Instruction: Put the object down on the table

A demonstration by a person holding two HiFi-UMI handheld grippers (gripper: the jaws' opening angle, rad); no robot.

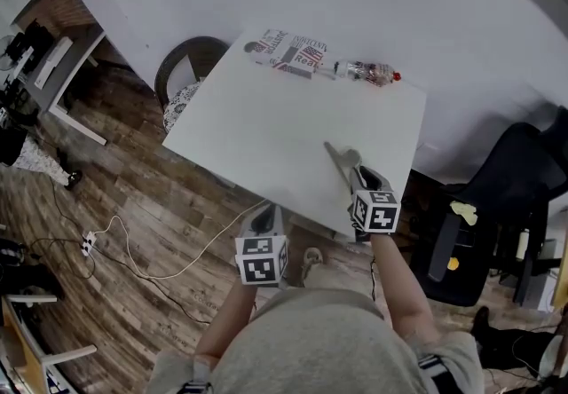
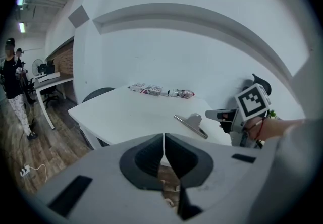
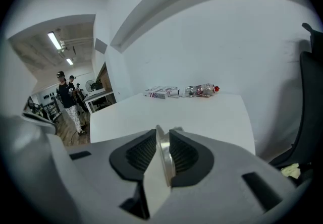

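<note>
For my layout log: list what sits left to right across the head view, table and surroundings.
Dark chair → printed box → bottle → black office chair. Metal clip, held in right gripper, overlaps the bottle: omitted.

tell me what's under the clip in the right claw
The white table is under the metal clip in the right claw. The claw hides the clip's rear; table contact can't be seen.

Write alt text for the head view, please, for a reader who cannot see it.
From above, the right gripper holds a metal clip over the near side of a white table. The left gripper, shut and empty, hangs beyond its edge; a packet and a bottle lie at the far edge.
</note>
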